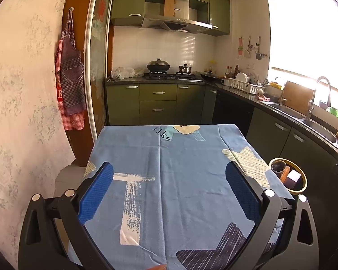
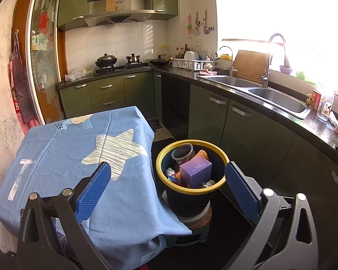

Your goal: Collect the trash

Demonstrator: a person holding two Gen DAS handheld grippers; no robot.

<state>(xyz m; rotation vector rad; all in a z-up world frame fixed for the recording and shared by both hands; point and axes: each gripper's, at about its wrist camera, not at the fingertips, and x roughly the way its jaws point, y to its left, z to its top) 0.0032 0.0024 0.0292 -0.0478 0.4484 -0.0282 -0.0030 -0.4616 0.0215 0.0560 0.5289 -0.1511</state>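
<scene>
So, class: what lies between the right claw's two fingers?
In the right wrist view, the open right claw frames the yellow-rimmed trash bin, with blue tablecloth beside it.

The left gripper (image 1: 169,191) is hovering wide open over the blue tablecloth (image 1: 180,157), gripping nothing; the yellow-rimmed bin (image 1: 303,175) is sitting beside the table, holding what may be a cup and box.

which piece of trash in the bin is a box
The purple box, standing near the middle of the yellow-rimmed bin. The clear plastic cup behind it is round and see-through, and the orange piece beside the cup is ridged.
</scene>
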